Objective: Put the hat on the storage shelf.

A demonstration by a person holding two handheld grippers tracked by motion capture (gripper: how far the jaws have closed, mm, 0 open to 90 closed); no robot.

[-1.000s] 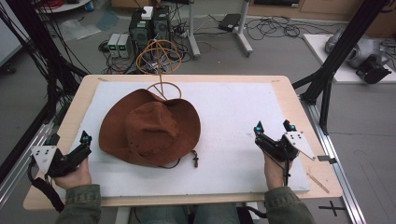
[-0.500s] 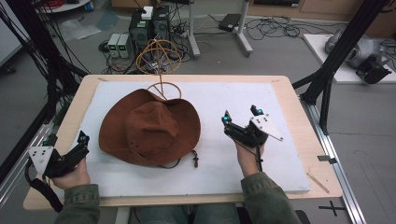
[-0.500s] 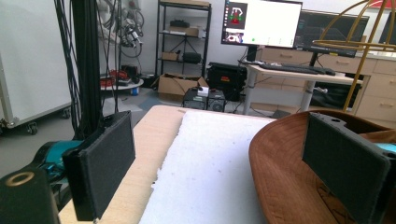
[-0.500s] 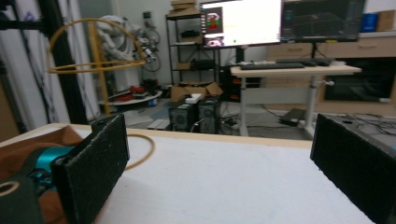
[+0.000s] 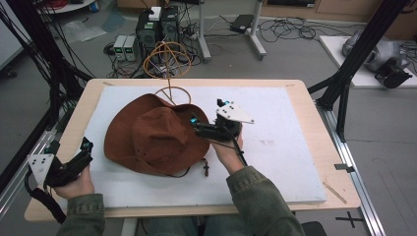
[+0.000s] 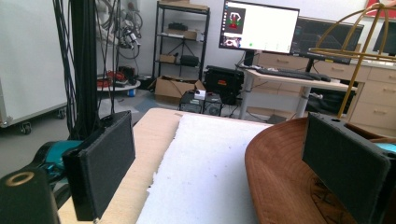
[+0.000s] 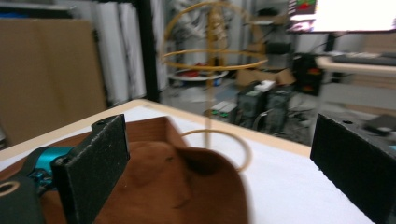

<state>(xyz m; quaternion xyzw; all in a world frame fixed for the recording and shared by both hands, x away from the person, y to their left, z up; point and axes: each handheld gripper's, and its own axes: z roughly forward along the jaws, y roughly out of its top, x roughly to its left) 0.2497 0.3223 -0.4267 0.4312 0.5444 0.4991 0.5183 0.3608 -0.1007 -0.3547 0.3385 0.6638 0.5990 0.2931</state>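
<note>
A brown wide-brimmed hat point(image 5: 152, 135) lies crown up on the left half of a white foam board point(image 5: 285, 147). My right gripper point(image 5: 207, 112) hovers at the hat's right brim, jaws open and nothing between them. In the right gripper view the hat point(image 7: 177, 186) sits just below and ahead of the open gripper point(image 7: 219, 168). My left gripper point(image 5: 70, 146) rests open at the board's near left corner, apart from the brim. In the left gripper view the hat point(image 6: 280, 177) shows behind the right jaw of the gripper point(image 6: 224, 172). A gold wire hat stand point(image 5: 167, 59) rises behind the hat.
The hat's cord and toggle point(image 5: 206, 167) trail toward the front edge. The wooden table point(image 5: 314, 128) borders the board. Black frame posts point(image 5: 49, 73) stand at the left and right point(image 5: 344, 83). Computers point(image 5: 147, 29) and cables sit on the floor beyond.
My right gripper has swung left from the board's right side to the hat's right brim, staying open. The left gripper has barely shifted.
</note>
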